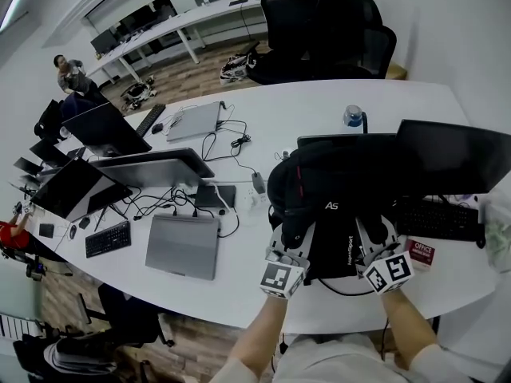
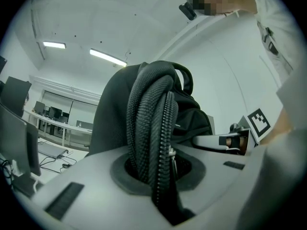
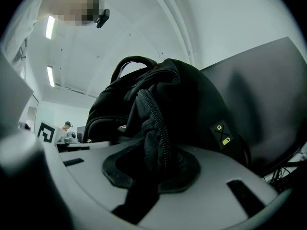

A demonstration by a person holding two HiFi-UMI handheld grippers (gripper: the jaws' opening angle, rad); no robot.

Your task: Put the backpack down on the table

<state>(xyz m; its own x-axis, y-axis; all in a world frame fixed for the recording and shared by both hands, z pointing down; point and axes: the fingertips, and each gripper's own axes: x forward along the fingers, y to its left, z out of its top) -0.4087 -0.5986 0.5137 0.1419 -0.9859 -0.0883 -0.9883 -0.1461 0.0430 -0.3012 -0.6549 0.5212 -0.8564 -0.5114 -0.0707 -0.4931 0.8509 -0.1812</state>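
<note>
The backpack (image 1: 335,186) lies straight ahead of both tongs and seems to rest already on the bench (image 1: 235,294). Its long axis runs away from the person, toward the monitor (image 1: 455,154). The left tongs (image 1: 293,234) and right tongs (image 1: 374,234) are at its near end, one on each side and equally near. The left tongs are clamped on a fold (image 2: 151,138). The right tongs stand a little apart, with a second fold (image 3: 156,138) loose between them. I judge the next move is to let go and pull straight back.
</note>
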